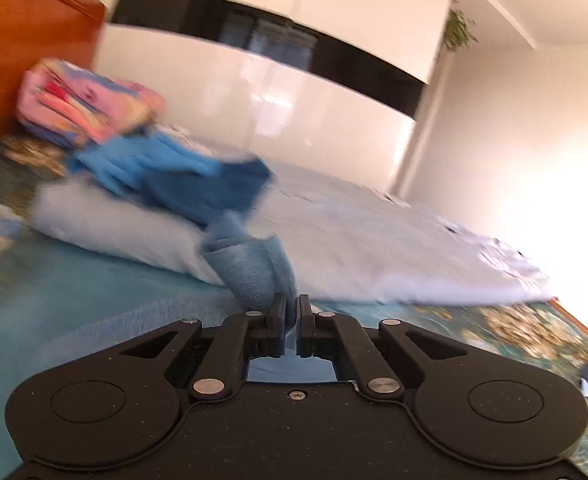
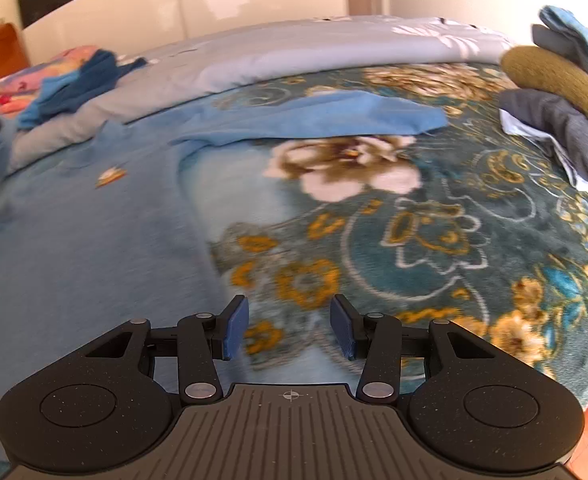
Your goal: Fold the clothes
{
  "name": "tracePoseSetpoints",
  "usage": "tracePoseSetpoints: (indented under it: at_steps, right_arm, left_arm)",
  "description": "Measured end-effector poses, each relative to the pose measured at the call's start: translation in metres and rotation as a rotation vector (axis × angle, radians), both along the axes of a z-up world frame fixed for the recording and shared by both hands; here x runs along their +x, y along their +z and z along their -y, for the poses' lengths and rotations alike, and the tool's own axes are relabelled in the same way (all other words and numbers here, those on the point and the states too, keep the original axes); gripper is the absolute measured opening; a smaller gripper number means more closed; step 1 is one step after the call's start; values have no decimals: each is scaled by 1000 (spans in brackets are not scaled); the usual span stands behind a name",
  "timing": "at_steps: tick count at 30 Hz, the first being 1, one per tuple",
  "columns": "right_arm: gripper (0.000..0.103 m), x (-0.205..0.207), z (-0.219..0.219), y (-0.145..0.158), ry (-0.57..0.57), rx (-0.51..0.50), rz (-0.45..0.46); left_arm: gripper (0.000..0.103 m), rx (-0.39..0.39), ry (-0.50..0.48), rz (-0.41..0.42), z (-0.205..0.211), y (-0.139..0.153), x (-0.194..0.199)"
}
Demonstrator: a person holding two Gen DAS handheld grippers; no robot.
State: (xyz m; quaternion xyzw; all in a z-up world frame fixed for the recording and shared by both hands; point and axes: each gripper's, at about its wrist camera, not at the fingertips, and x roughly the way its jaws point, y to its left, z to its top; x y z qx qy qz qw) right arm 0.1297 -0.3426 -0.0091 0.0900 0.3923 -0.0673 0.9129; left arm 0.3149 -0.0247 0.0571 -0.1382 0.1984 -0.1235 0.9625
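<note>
- Left wrist view: our left hand-held gripper (image 1: 291, 314) is clamped on a bunched edge of the light blue garment (image 1: 249, 264), which rises straight ahead of the fingers over the bed (image 1: 514, 328).
- Right wrist view: our right hand-held gripper (image 2: 289, 326) hangs with jaws apart, holding nothing; the garment (image 2: 93, 216) lies spread to its left, one sleeve (image 2: 326, 118) stretching rightwards ahead, long axis across the view.

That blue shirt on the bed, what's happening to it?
Someone is folding clothes with a gripper in each hand. The left gripper is shut on a bunched bit of the light blue shirt, which lies spread over the flowery blanket. The right gripper is open and holds nothing, hovering over the blanket beside the shirt. More clothes sit in a pile to the right.
</note>
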Motion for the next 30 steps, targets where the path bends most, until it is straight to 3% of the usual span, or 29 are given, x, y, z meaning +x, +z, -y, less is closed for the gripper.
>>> tracePoseSetpoints:
  at_steps: [3,8,12,15,18,19,22,26,30]
  right_arm:
    - [42,3,10,-1,-28,17,2]
    - [42,4,18,-2,-43,6,4]
    - [42,6,21,-1,-32,8,12]
    - [42,12,20,3,-13,12,29]
    - [42,19,19,8,6,16,46]
    - [42,22,18,9,14,22,53]
    - [42,50,4,14,65,115,71]
    - [42,96,-29,4,124,253,33]
    - [42,142,-61,-5,182,391,-5]
  left_arm:
    - [1,13,-39,-48,45,-18,18]
    - [1,39,-100,-43,98,-27,35]
    - [4,38,-126,-41,108,-25,19]
    - [5,61,-94,-63,88,-24,7]
    - [13,87,-25,-81,49,-17,-13]
    - [21,98,-1,-83,35,-15,-21]
    - [35,159,58,-79,1,-15,-48]
    - [42,235,105,-114,-30,-28,-71]
    - [47,220,109,-185,-45,-47,-73]
